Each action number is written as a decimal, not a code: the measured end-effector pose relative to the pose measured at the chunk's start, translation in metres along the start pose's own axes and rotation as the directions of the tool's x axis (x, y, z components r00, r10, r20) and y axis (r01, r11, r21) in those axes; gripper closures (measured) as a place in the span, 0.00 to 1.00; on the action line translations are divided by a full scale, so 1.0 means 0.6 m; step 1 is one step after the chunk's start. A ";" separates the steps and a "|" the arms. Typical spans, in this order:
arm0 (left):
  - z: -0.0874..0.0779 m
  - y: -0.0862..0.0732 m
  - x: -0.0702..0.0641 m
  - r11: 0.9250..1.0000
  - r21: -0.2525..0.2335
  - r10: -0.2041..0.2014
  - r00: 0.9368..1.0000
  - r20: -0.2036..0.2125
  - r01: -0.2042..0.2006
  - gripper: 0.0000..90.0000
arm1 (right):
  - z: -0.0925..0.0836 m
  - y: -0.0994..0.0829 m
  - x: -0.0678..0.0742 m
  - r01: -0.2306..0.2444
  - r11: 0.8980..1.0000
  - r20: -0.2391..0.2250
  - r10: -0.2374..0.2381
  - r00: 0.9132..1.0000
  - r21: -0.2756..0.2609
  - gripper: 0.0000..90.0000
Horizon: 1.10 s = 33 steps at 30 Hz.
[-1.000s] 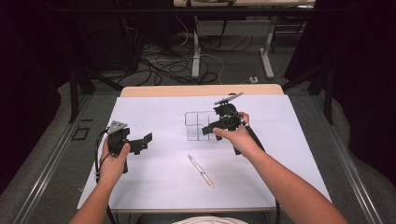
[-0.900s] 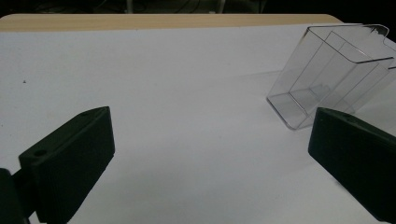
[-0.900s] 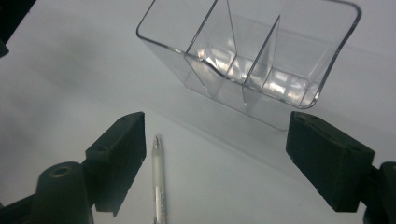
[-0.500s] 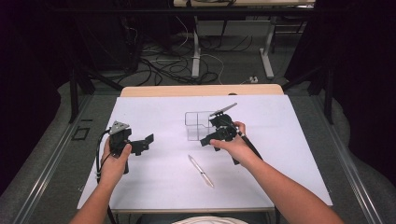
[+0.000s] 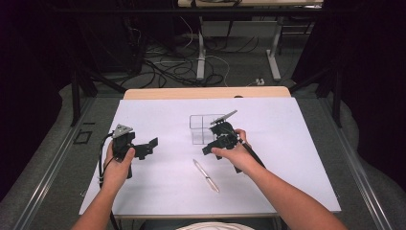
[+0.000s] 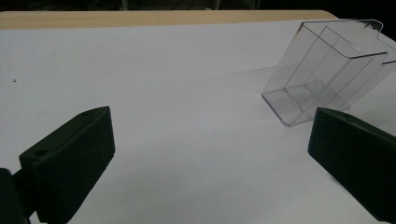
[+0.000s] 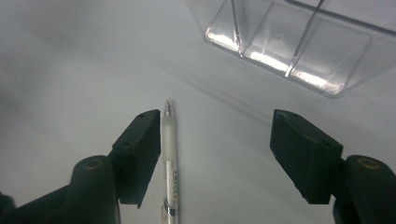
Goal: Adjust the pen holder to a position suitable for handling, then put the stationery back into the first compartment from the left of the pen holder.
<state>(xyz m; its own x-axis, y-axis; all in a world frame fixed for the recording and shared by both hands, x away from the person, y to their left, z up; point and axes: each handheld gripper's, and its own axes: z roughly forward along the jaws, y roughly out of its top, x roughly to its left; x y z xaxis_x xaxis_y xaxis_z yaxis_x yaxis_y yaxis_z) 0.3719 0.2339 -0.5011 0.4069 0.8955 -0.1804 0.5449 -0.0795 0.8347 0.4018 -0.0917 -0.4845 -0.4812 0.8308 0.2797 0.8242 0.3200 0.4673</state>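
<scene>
- Right gripper (image 5: 207, 149) has come down toward the surface (image 5: 297, 143) since a second ago, when it hung higher over the clear organizer (image 5: 203, 127); it now sits low, just short of the pen (image 5: 206, 176).
- Its jaws have just been closing but stand apart. In the right gripper view the pen (image 7: 169, 158) lies flat between them, hard by the left-hand jaw, well off the other; no pads press on it.
- Reading: this looks like the approach for a pickup. Pen is off-centre in the gap, so a small sideways shift would likely help before the squeeze.
- Left gripper (image 5: 152, 145) holds the same spot as before, jaws wide apart with nothing between, aimed toward the organizer (image 6: 322, 70).
- Pen lies on the white sheet at mid-surface, nearer the person than the organizer, and apart from it.
- Organizer is empty, divided into compartments, standing upright just beyond the right gripper.
- Nothing lies between pen and organizer. Thin pen on a flat sheet could roll or skid under a lopsided pinch.
- Cables (image 5: 163, 62) cover the floor beyond the far edge, out of the working area.
</scene>
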 end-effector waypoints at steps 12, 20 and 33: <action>0.000 0.000 0.000 1.000 0.001 0.000 1.000 -0.002 0.000 0.01 | 0.030 -0.010 0.011 0.007 1.000 -0.027 -0.007 1.000 0.007 0.54; 0.000 0.000 0.001 1.000 -0.002 -0.002 1.000 -0.003 0.002 0.01 | 0.035 -0.008 0.020 0.005 0.995 0.014 -0.006 1.000 0.101 0.61; -0.001 -0.001 0.002 1.000 -0.004 0.001 1.000 -0.009 -0.001 0.01 | 0.052 -0.009 0.024 -0.014 0.992 0.000 0.014 1.000 0.129 0.70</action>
<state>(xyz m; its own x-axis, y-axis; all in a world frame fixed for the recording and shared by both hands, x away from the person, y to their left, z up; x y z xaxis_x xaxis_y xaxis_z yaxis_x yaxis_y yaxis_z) 0.3715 0.2351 -0.5013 0.4007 0.8993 -0.1751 0.5417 -0.0784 0.8369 0.3998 -0.0671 -0.5091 -0.4698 0.8353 0.2858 0.8622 0.3647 0.3514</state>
